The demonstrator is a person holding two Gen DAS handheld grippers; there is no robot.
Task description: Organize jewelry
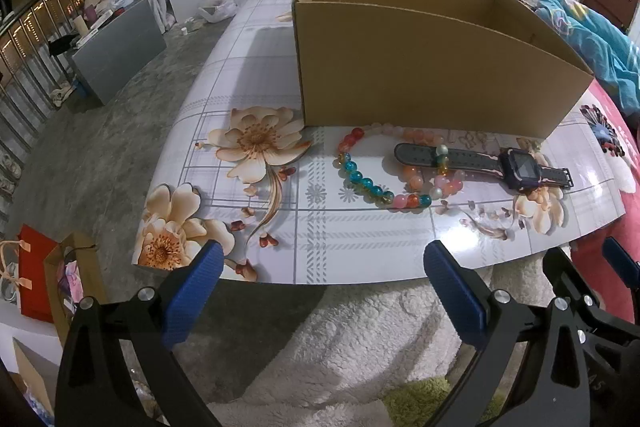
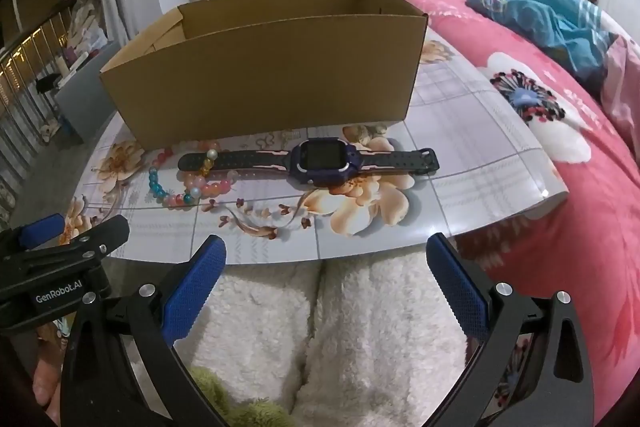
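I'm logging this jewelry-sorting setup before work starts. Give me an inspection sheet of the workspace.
Surface: glossy floral board resting on a bed.
Job's things: open cardboard box, no contents visible; bead bracelet looped over one strap of the smartwatch, both lying in front of the box.
Clutter: nothing seen on the board.
Grippers: left claw and right claw both open, empty, short of the board's near edge.
Cables: nothing seen.
Surroundings: pink bedspread, blue blanket, white fleece below the claws, red gift bag on the floor.
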